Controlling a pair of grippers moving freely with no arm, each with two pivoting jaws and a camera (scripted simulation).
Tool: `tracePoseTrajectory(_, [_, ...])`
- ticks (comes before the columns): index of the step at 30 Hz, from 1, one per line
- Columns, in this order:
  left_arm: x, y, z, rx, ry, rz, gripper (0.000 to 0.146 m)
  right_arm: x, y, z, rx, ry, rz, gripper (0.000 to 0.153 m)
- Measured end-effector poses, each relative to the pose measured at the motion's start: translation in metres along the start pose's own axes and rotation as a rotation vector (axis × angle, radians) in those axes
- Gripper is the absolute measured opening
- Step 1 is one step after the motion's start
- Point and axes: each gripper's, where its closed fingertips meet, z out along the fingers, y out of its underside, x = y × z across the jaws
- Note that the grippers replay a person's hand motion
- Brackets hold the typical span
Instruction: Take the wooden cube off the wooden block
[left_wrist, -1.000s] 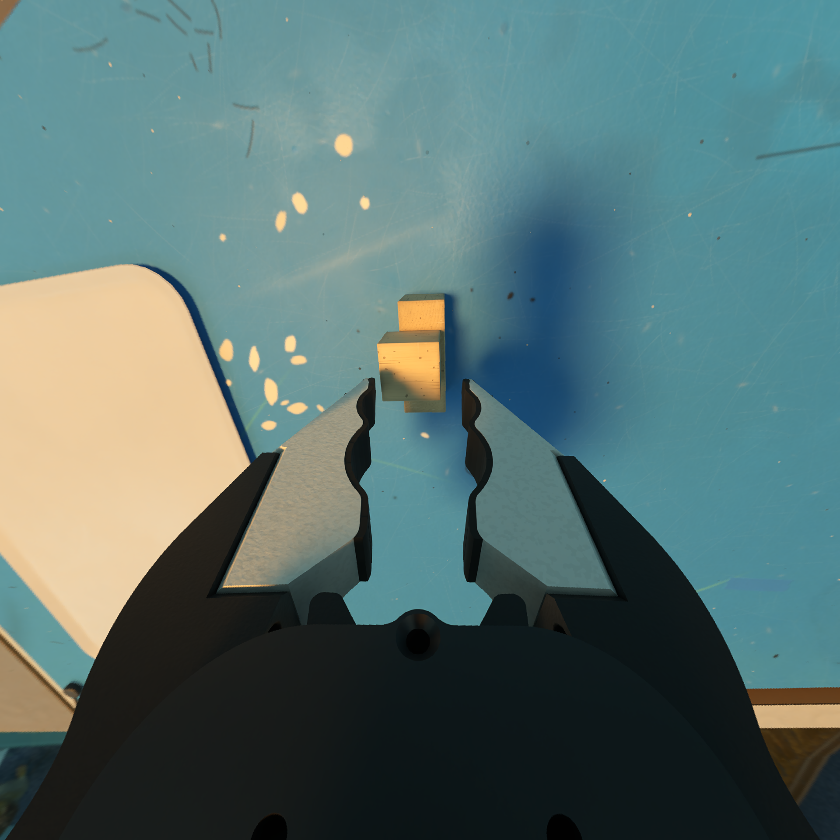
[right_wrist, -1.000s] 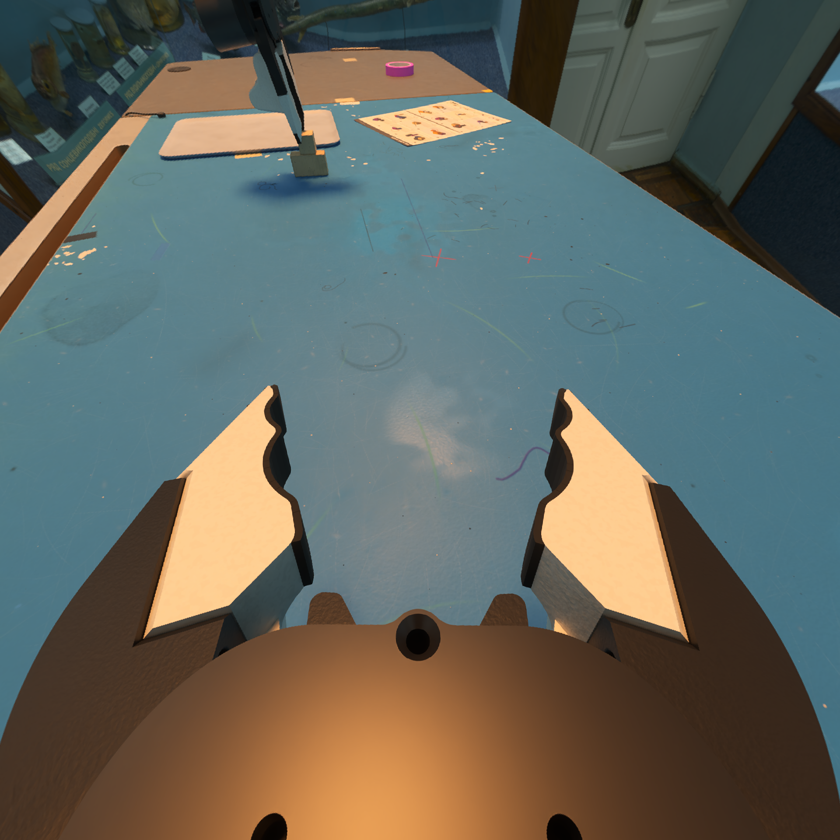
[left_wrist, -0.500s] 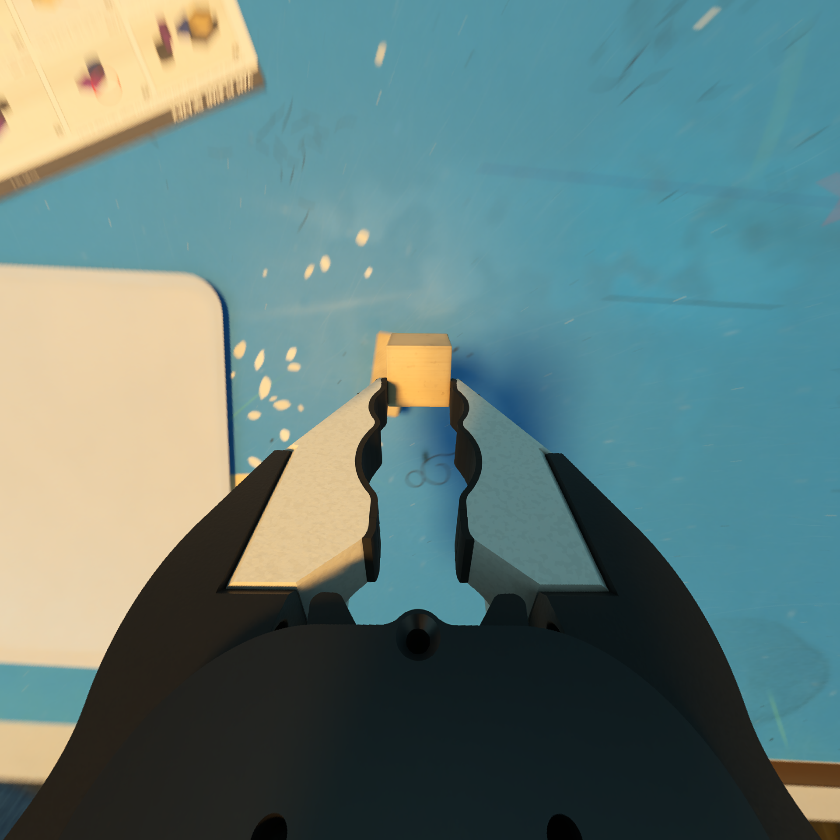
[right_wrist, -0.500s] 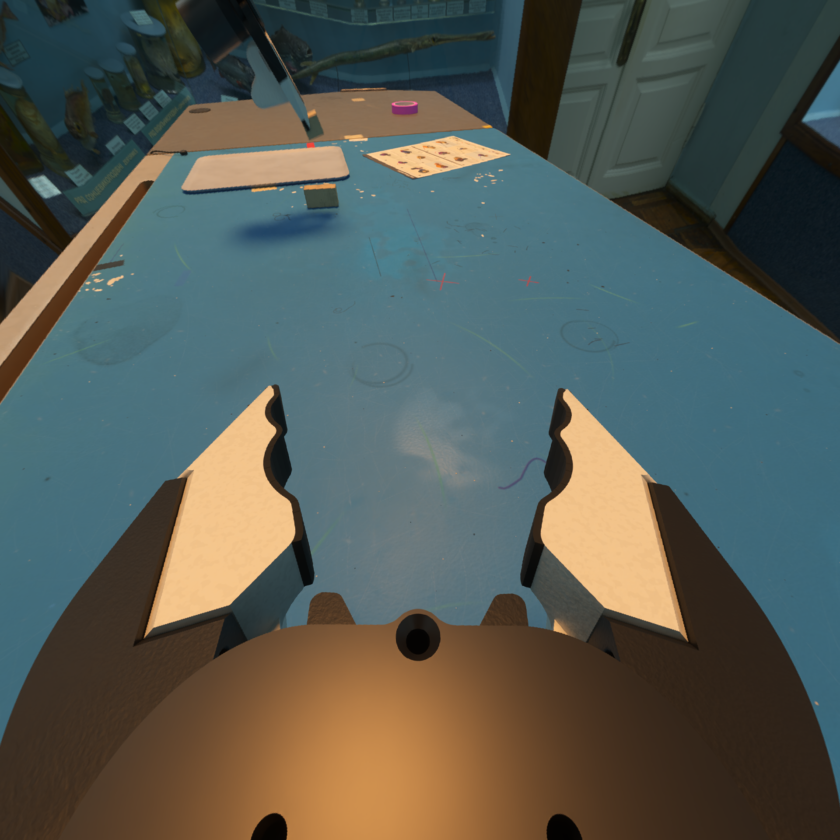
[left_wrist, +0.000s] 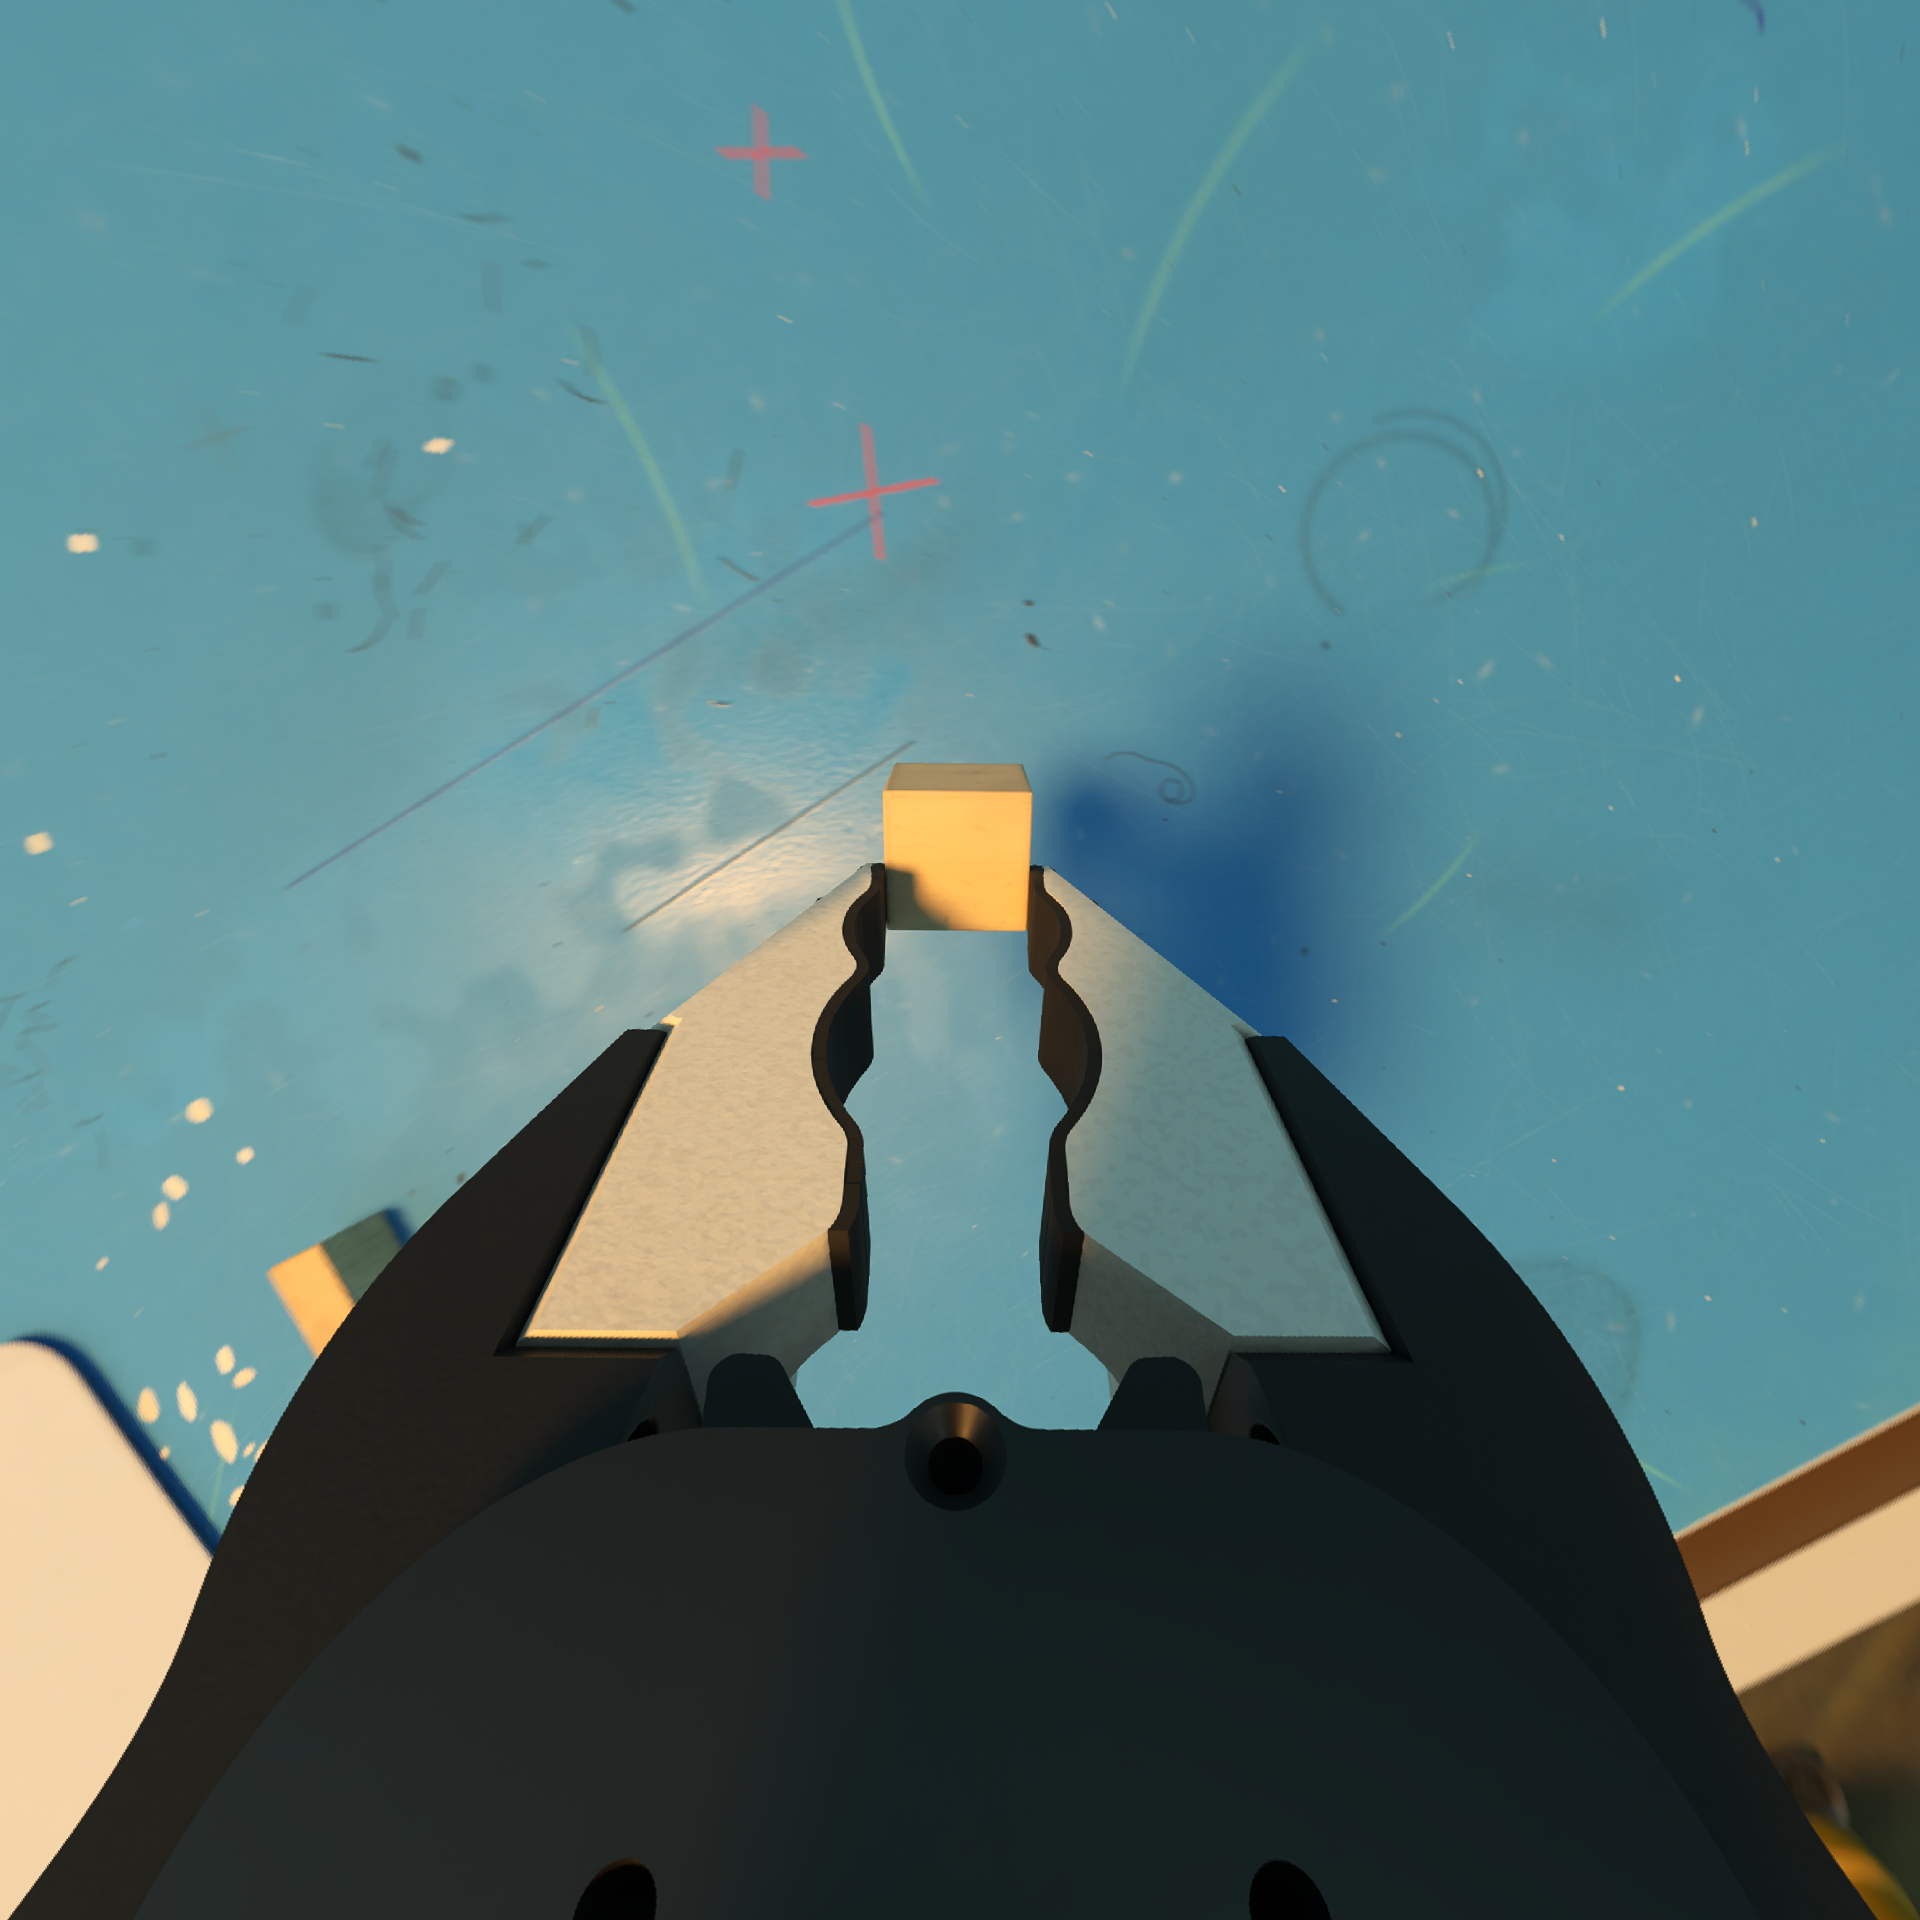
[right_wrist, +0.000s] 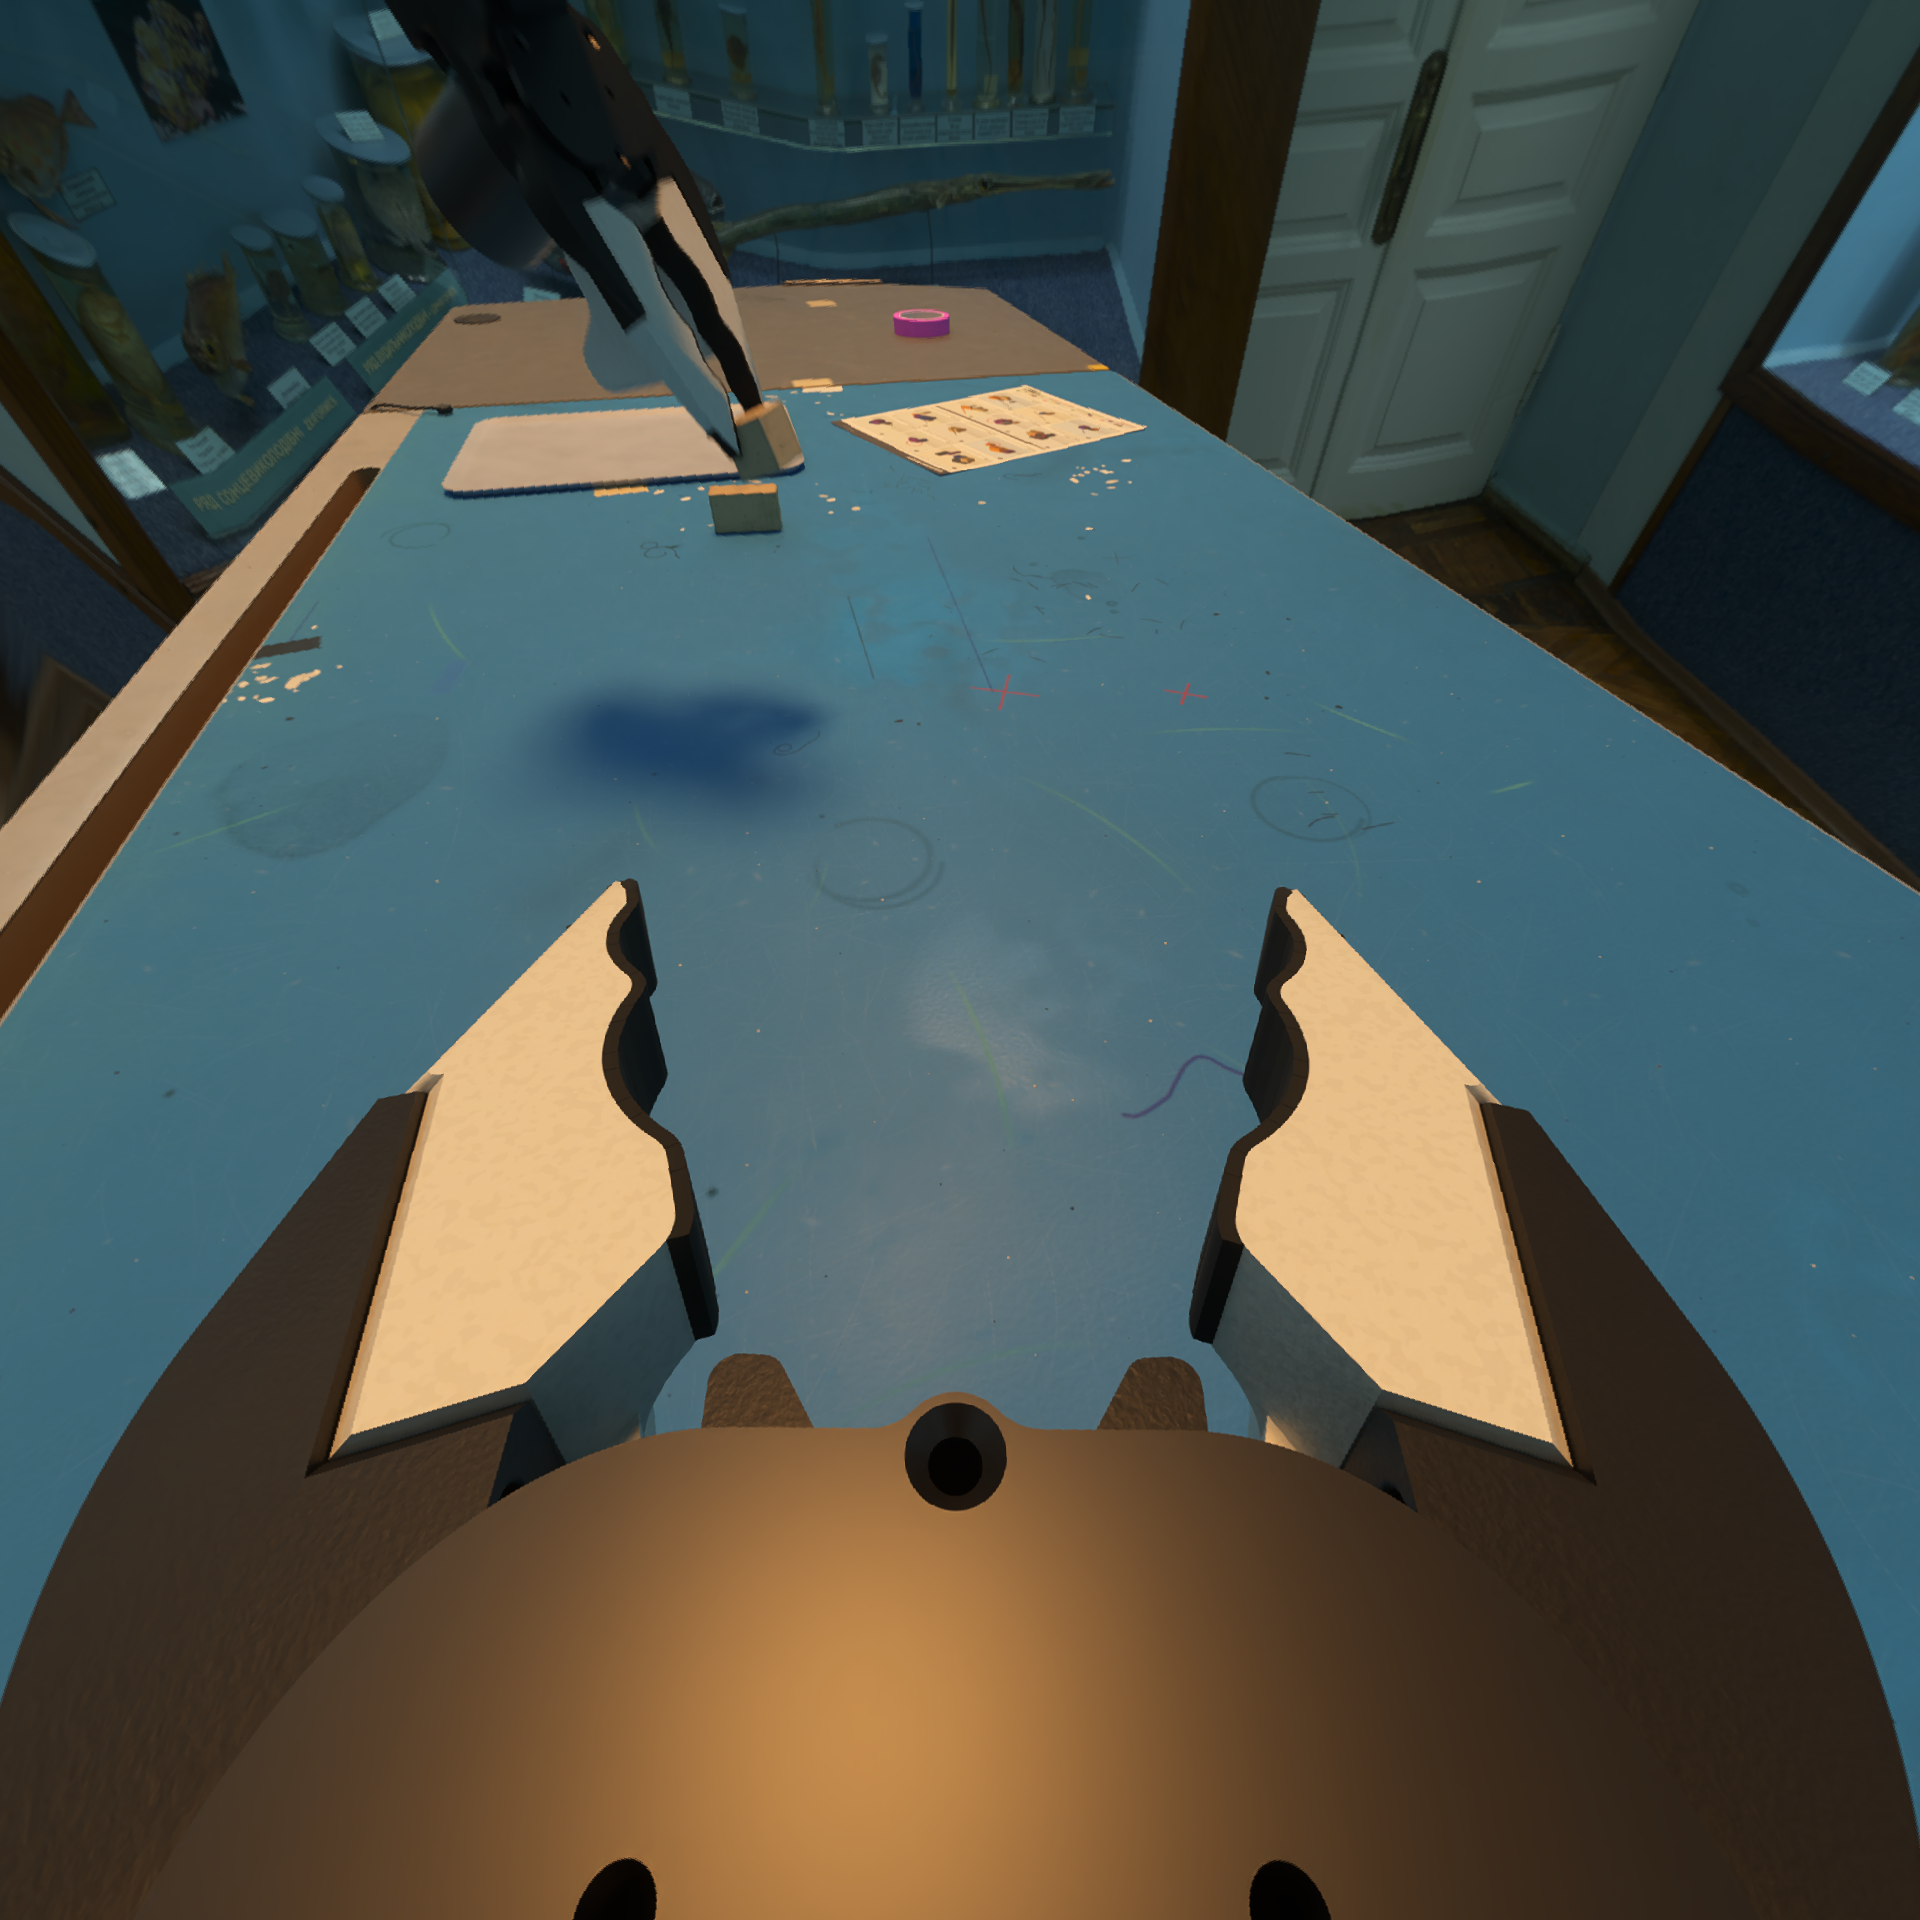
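My left gripper (left_wrist: 956, 896) is shut on the wooden cube (left_wrist: 956, 847) and holds it in the air well above the blue table. The wooden block (left_wrist: 330, 1284) lies on the table at the lower left of the left wrist view, partly hidden by the gripper body. In the right wrist view the left gripper (right_wrist: 750, 424) hangs tilted at the far end with the cube (right_wrist: 771, 436) at its tips, above the block (right_wrist: 746, 509). My right gripper (right_wrist: 956, 914) is open and empty over the near part of the table.
A white mat (right_wrist: 592, 449) with a blue edge lies just behind the block; it also shows in the left wrist view (left_wrist: 73, 1579). A printed sheet (right_wrist: 992, 424) lies at the far right, a pink tape roll (right_wrist: 921, 322) beyond it. Wooden rail (right_wrist: 156, 707) along the table's left edge.
My left gripper closed on the cube, lifted it off the block and carried it up and away from it. The right gripper stayed open, its view shifted slightly.
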Motion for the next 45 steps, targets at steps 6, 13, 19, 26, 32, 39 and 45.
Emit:
tracePoseTrajectory(6, [0.032, -0.019, 0.044, -0.187, 0.099, 0.102, 0.027, 0.0, -0.005, -0.007, 0.016, 0.008, -0.009, 0.116])
tracePoseTrajectory(13, [0.055, -0.042, 0.08, -0.269, 0.176, 0.189, 0.027, 0.003, -0.004, -0.016, 0.019, 0.022, -0.006, 0.116])
tracePoseTrajectory(19, [0.068, -0.044, 0.1, -0.322, 0.209, 0.24, 0.027, 0.008, -0.002, -0.023, 0.021, 0.039, 0.005, 0.116])
tracePoseTrajectory(26, [0.069, -0.047, 0.116, -0.333, 0.225, 0.25, 0.027, 0.008, 0.0, -0.022, 0.015, 0.041, 0.004, 0.116])
tracePoseTrajectory(32, [0.076, -0.047, 0.123, -0.333, 0.254, 0.268, 0.027, 0.007, 0.0, -0.018, 0.011, 0.032, 0.0, 0.116])
tracePoseTrajectory(39, [0.078, -0.05, 0.129, -0.32, 0.259, 0.28, 0.027, 0.005, 0.0, -0.016, 0.007, 0.028, -0.004, 0.116])
tracePoseTrajectory(45, [0.079, -0.052, 0.131, -0.296, 0.271, 0.293, 0.027, 0.005, 0.001, -0.015, 0.003, 0.022, -0.003, 0.115])
